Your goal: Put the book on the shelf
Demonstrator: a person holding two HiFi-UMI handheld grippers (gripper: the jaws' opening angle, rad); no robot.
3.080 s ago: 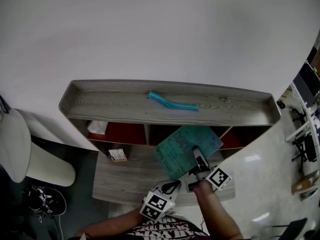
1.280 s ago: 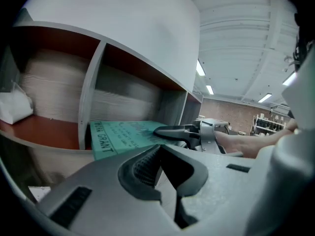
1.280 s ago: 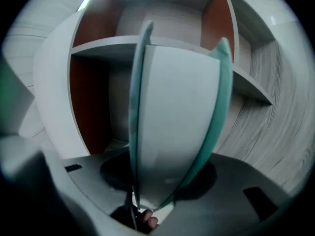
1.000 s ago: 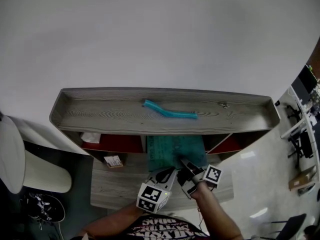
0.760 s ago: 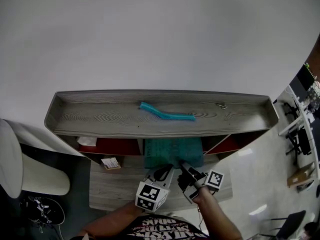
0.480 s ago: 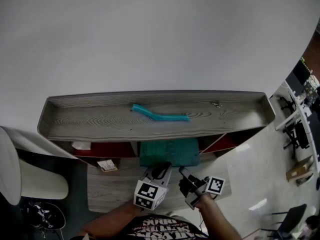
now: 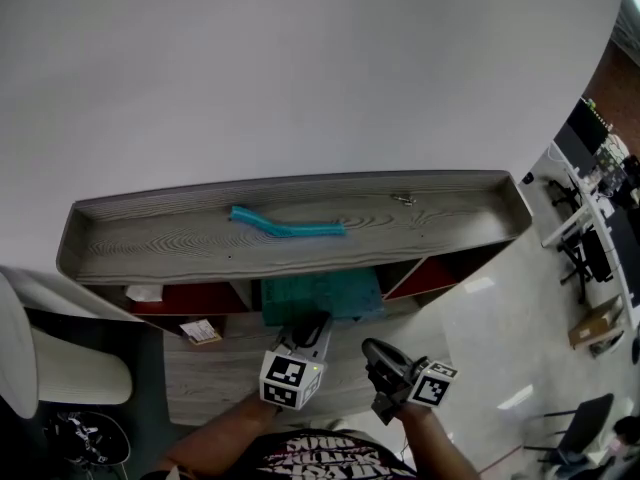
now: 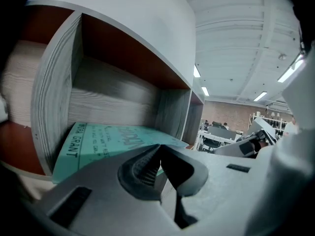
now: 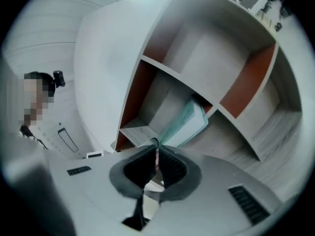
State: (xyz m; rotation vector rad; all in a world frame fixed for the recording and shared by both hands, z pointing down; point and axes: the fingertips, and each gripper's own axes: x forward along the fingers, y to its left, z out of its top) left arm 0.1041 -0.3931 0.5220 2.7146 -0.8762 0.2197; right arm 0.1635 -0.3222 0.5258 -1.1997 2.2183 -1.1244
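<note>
The teal book (image 7: 320,296) lies flat in the middle compartment of the grey wooden shelf (image 7: 130,243), its near end sticking out a little. In the left gripper view the book (image 8: 108,139) shows white print, and my left gripper (image 8: 160,147) is shut with its tips at the book's near edge. From above, that left gripper (image 7: 310,326) points into the compartment. My right gripper (image 7: 376,350) hangs clear of the book, lower right of it. Its jaws are closing with nothing between them. The right gripper (image 9: 155,144) looks at the book (image 9: 189,124) from a distance.
A teal curved strip (image 7: 288,226) and a small metal piece (image 7: 400,199) lie on the shelf top. White paper (image 7: 145,292) and a small card (image 7: 202,331) sit by the left compartment. A white round seat (image 7: 15,343) stands at left. Desks (image 7: 590,218) and a cardboard box (image 7: 593,323) are at right.
The right gripper has left the book, drawn back to the lower right and closed its jaws. The book now lies straight in the middle compartment. The left gripper stays at its near edge.
</note>
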